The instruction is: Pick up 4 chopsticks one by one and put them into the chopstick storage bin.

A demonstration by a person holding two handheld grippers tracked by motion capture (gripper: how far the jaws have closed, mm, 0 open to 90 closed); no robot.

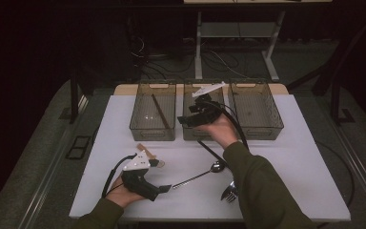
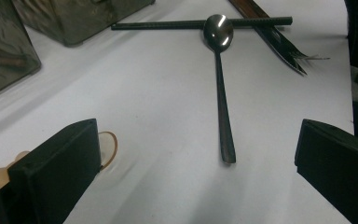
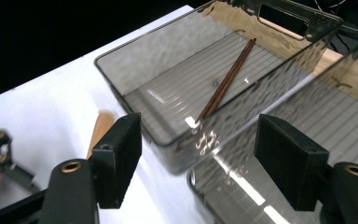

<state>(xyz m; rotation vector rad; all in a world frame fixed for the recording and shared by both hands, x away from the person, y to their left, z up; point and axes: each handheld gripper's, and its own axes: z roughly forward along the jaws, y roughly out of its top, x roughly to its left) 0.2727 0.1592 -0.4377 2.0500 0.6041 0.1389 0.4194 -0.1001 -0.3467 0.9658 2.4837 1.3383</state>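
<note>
On the table (image 1: 295, 167), 3 bins (image 1: 153, 112), 1 spoon (image 1: 200, 175), 1 fork (image 1: 228, 192); both tongs (image 1: 164, 189) wide, empty.

Three clear bins (image 1: 152, 133) stand in a row along the desk's (image 1: 295, 162) far edge. One chopstick (image 1: 160, 110) lies in the left bin. One spoon (image 1: 205, 173) and one fork (image 1: 228, 192) lie near the front edge, with one wooden utensil (image 1: 145, 149) toward the front left

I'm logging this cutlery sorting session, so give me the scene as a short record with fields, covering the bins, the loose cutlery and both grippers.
bins: three clear bins in a row
left bin: one chopstick
spoon: loose on white table
fork: near table's front edge
left gripper: open, spoon handle between jaws, untouched
right gripper: open, nothing held, over left and middle bins
</note>
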